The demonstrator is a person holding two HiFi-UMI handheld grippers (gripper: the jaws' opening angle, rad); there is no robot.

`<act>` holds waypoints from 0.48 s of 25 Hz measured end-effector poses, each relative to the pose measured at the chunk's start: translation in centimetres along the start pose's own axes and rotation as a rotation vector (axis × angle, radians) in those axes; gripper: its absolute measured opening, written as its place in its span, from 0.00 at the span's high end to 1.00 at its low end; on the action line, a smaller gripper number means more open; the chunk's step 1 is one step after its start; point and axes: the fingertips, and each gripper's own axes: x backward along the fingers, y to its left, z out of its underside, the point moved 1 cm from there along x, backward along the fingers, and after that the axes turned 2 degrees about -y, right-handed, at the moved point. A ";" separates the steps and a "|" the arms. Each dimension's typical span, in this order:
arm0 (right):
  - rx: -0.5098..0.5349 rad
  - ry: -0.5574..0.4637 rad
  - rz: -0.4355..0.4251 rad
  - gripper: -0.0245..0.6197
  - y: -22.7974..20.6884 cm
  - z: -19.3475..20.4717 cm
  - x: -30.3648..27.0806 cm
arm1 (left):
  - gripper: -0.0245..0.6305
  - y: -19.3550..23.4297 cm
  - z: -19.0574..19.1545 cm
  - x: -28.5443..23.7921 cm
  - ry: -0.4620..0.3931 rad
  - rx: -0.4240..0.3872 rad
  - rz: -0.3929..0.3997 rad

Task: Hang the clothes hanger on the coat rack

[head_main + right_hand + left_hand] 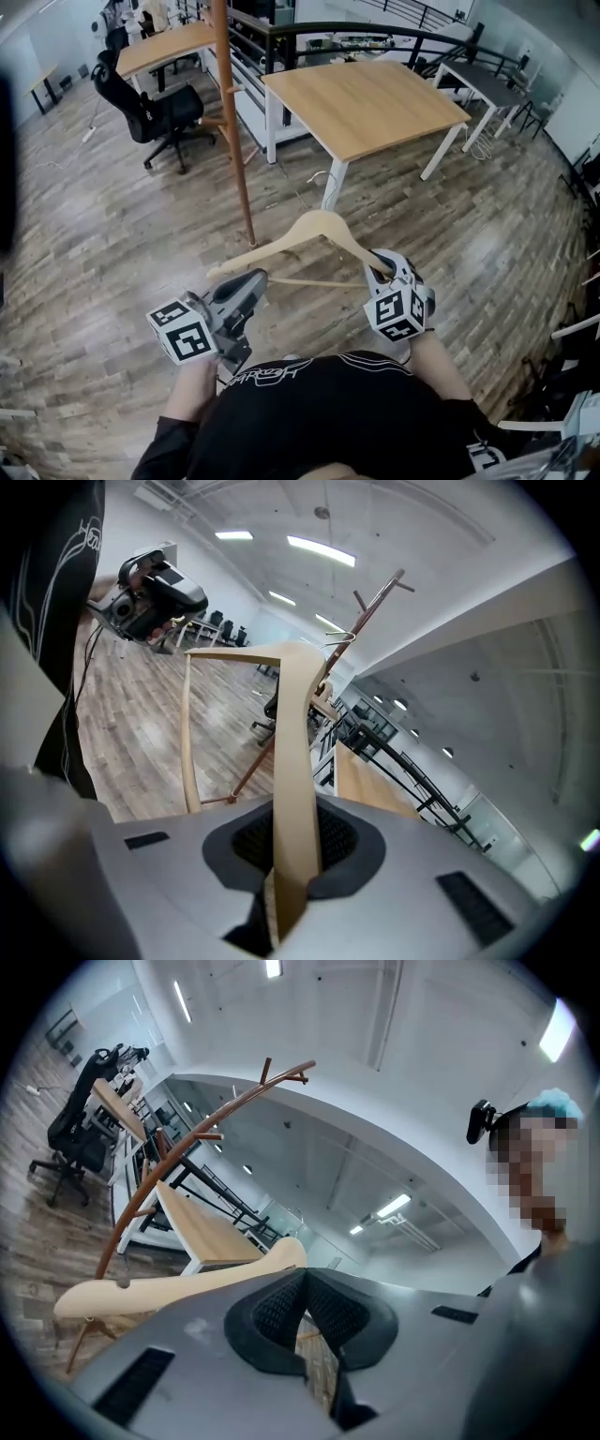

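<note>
In the head view I carry a pale wooden clothes hanger (pixel 319 230) level in front of my body, one gripper near each end. My right gripper (pixel 382 270) is shut on its right arm; in the right gripper view that arm (pixel 295 761) runs straight up between the pads of the right gripper (pixel 295 841). My left gripper (pixel 258 279) sits at the hanger's left end. Its pads in the left gripper view (pixel 305 1288) are together with the thin lower bar between them, and the hanger (pixel 169 1283) lies just beyond. The brown coat rack (pixel 234 131) (pixel 178 1147) (pixel 366 611) stands ahead, apart from the hanger.
A light wooden table (pixel 366 103) on white legs stands to the right of the rack. A black office chair (pixel 155 112) and a second desk (pixel 169 47) are to its left. A dark curved railing (pixel 375 33) runs behind. Wood floor lies between me and the rack.
</note>
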 end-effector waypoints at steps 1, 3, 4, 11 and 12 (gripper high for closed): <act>0.007 -0.001 0.002 0.86 -0.4 -0.4 -0.7 | 0.95 0.6 -0.6 -0.2 -0.004 -0.008 0.001; 0.026 -0.003 0.006 0.86 -1.0 -1.2 -1.9 | 0.95 1.5 -1.8 -0.5 -0.015 -0.020 0.002; 0.036 -0.007 0.008 0.86 -1.1 -1.6 -2.4 | 0.95 1.9 -2.2 -0.6 -0.019 -0.022 0.001; 0.047 -0.055 -0.008 0.86 -1.9 -3.3 -5.6 | 0.95 3.7 -4.0 -1.3 -0.028 -0.043 -0.026; 0.050 -0.063 -0.011 0.86 -2.3 -3.4 -6.2 | 0.95 4.0 -4.3 -1.6 -0.033 -0.048 -0.033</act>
